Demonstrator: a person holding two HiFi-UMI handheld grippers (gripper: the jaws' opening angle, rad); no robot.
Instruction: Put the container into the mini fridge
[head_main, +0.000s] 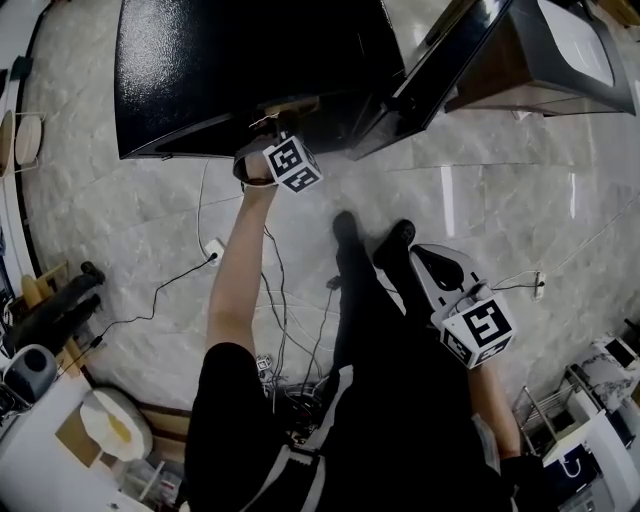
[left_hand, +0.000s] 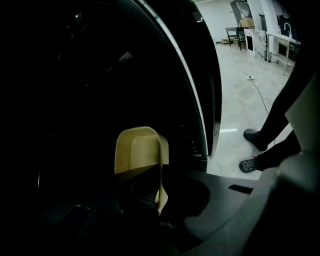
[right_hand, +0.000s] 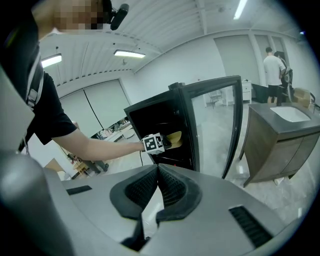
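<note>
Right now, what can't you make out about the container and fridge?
Shelves inside the mini fridge: left gripper view, too dark.
Lower part of the container: left gripper view, behind the left gripper.
Whether it rests on a shelf: head view, fridge top covers it.

The mini fridge (head_main: 230, 70) has a smooth, glossy black top. Its door (right_hand: 214, 125) is clear glass in a dark, shiny frame. The container (left_hand: 141, 150) is matt and pale yellow, plastic by its look. The right gripper (right_hand: 158, 169) has a smooth, matt grey plastic shell, and its 2 black pads (right_hand: 171, 188) are ribbed like rubber. The floor (head_main: 500, 200) is pale, polished, stone-look tile that reflects light. The cabinet (right_hand: 275, 150) has brown, wood-look sides.
</note>
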